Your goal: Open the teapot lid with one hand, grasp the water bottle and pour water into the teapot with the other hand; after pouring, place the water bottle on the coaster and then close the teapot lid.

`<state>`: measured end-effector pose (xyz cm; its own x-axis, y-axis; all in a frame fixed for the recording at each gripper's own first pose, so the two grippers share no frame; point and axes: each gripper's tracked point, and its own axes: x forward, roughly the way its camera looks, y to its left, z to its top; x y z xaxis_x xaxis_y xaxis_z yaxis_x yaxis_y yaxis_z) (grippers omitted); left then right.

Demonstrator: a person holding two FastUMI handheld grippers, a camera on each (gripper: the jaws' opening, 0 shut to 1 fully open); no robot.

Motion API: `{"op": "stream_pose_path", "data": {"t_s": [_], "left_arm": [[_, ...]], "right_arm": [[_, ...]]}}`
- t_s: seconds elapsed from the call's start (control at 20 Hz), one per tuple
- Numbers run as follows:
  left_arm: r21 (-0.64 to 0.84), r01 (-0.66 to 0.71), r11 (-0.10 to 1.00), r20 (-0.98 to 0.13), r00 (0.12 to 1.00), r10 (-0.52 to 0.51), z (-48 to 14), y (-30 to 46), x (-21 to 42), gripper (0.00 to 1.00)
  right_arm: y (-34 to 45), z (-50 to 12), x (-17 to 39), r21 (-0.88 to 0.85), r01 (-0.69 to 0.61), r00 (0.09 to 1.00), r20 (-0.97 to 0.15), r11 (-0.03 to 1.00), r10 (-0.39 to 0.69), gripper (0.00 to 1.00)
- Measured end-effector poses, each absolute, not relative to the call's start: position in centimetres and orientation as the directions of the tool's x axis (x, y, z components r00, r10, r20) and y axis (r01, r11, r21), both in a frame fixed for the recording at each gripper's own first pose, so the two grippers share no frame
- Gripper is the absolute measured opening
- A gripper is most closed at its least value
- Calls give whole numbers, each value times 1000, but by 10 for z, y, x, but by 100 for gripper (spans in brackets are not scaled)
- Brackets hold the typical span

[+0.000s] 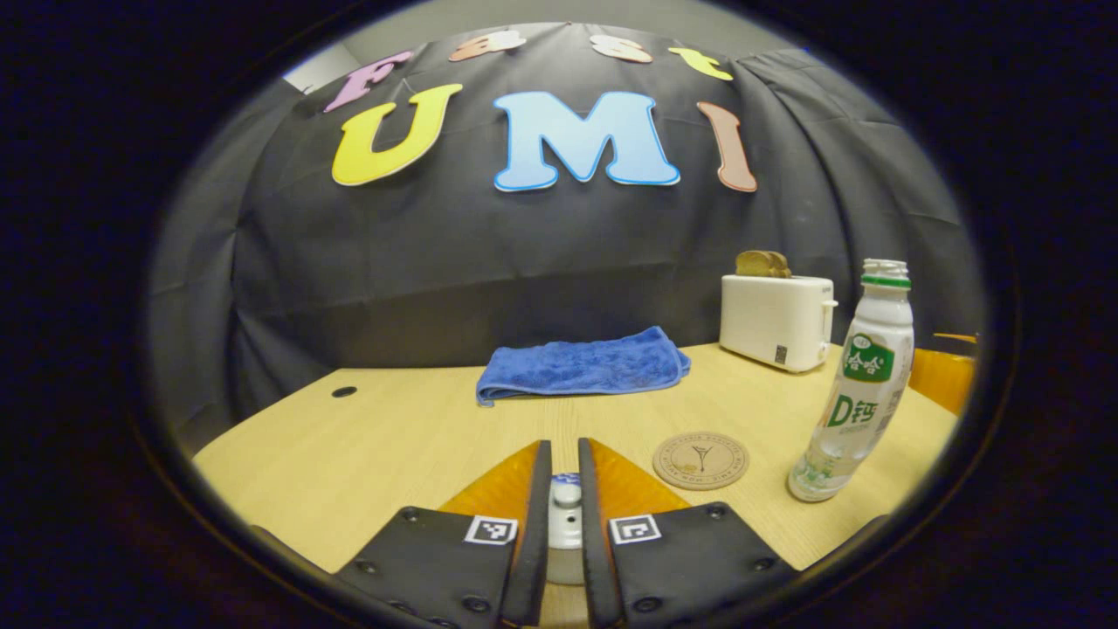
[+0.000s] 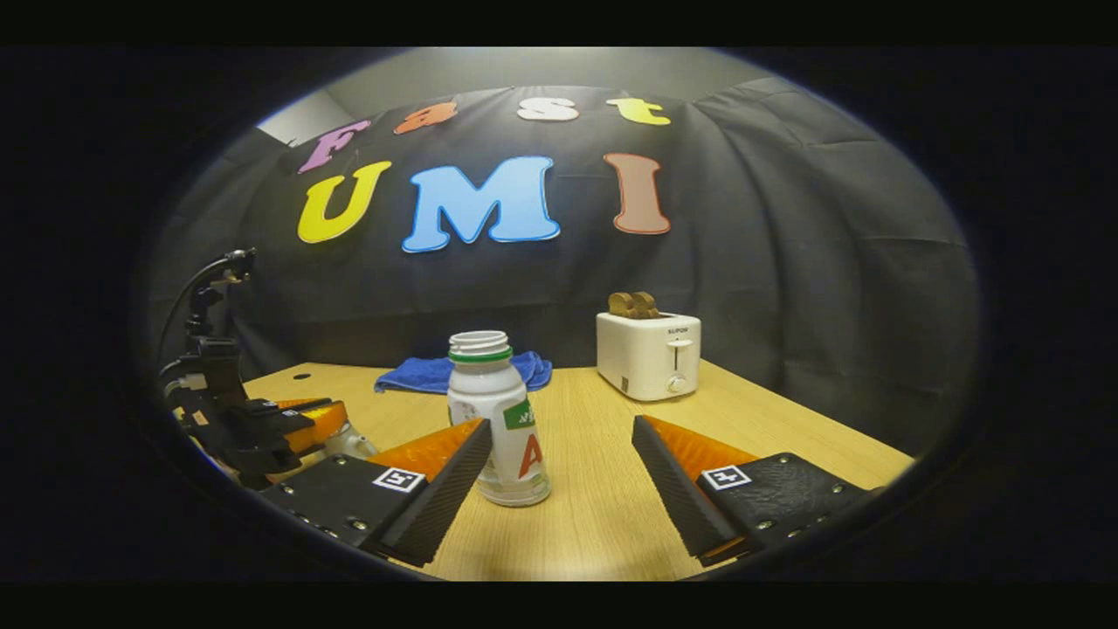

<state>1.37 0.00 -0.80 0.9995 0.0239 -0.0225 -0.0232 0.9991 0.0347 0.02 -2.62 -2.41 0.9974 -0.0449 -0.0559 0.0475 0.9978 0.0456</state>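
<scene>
Right now the left gripper (image 1: 559, 498) has its fingers pinched on the small pale knob of the teapot lid (image 1: 566, 517); most of the lid is hidden btwn the fingers and under them, and the pot body is cut off at 6 o'clock in the left gripper view. In the right gripper view the same gripper (image 2: 262, 428) sits at 9 o'clock w/ a cable arching above it, and a pale rounded bit of the teapot (image 2: 349, 441) peeks out beside it, too little to tell its shape.

One water bottle (image 2: 498, 428) stands upright on the tabletop (image 2: 786, 428), cap off, green ring at the neck, translucent plastic w/ a printed label; water level hard to make out. The right gripper (image 2: 559, 476) is spread wide, fingers released; the bottle sits by the left finger, contact unclear, and well apart from the other finger.

One round coaster (image 1: 700, 459), flat and cork-like w/ a printed emblem, lies at 4 o'clock from the left fingers, just beside the bottle (image 1: 856, 384), not under it.

Far side: one blue cloth (image 1: 583, 365), folded, fuzzy; one white boxy toaster (image 1: 776, 321) w/ browned bread (image 1: 762, 264) sticking out, slices hard to count. Tabletop is light wood grain w/ one dark hole (image 1: 344, 391) at 10 o'clock.
</scene>
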Motion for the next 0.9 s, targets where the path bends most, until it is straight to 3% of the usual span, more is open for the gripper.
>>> {"op": "stream_pose_path", "data": {"t_s": [0.15, 0.2, 0.4, 0.5, 0.55, 0.75, 0.9], "left_arm": [[43, -24, 999, -25, 999, 25, -8, 1, 13, 16], [37, -23, 999, -27, 999, 24, -8, 1, 13, 17], [24, -8, 1000, -28, 1000, 9, -3, 0, 14, 7], [5, 0, 1000, -7, 1000, 1, 7, 1, 11, 11], [1, 2, 1000, 5, 1000, -2, 14, 1, 8, 7], [-19, 16, 1000, 48, 999, -15, 43, 8, -5, 10], [-28, 0, 1000, 86, 996, 3, 66, 23, -21, 7]], "right_arm": [[-27, -27, -1, 44, 48, 997, -63, 998, -45, 99], [-27, -27, -2, 47, 45, 997, -63, 998, -42, 99], [-23, -29, -4, 47, 27, 998, -65, 999, -24, 99], [-19, -29, -5, 43, 14, 998, -63, 999, -11, 100], [-18, -29, -6, 41, 8, 998, -63, 999, -5, 100], [-9, -28, -8, 41, -19, 998, -57, 999, 22, 100], [-2, -27, -7, 25, -40, 998, -56, 999, 41, 99]]}}
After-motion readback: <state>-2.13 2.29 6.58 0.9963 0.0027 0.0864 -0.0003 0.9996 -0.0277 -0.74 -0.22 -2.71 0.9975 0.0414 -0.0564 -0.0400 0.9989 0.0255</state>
